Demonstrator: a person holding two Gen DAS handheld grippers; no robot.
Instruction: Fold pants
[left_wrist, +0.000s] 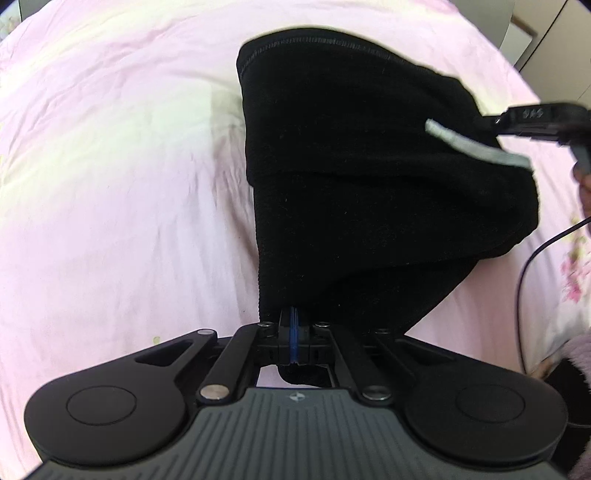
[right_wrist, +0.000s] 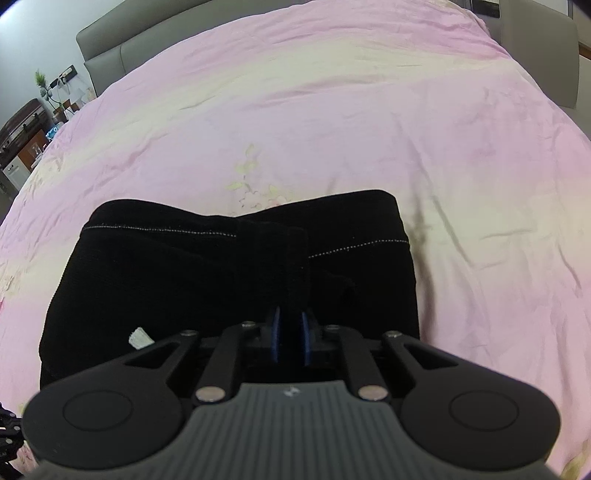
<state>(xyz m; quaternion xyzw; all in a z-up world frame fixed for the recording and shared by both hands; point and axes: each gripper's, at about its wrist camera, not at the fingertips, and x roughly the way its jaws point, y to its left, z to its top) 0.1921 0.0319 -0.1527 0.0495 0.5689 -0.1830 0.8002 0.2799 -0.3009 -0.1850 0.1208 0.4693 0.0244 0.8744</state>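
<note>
Black pants (left_wrist: 351, 177) lie partly folded on a pink bedsheet (left_wrist: 110, 184), with a stitched hem at the far edge and a white label (left_wrist: 476, 147) on top. My left gripper (left_wrist: 293, 317) is shut on the near edge of the pants and lifts it. In the right wrist view the pants (right_wrist: 184, 273) spread in front of me, with the white label (right_wrist: 140, 338) at the left. My right gripper (right_wrist: 290, 321) is shut on a thick fold of the black cloth. The right gripper's body also shows at the right edge of the left wrist view (left_wrist: 546, 122).
The pink flowered sheet (right_wrist: 332, 110) covers the whole bed. A grey headboard (right_wrist: 122, 44) stands at the far left, with a bedside cabinet (right_wrist: 22, 140) and a plant beside it. A black cable (left_wrist: 524, 288) hangs at the right.
</note>
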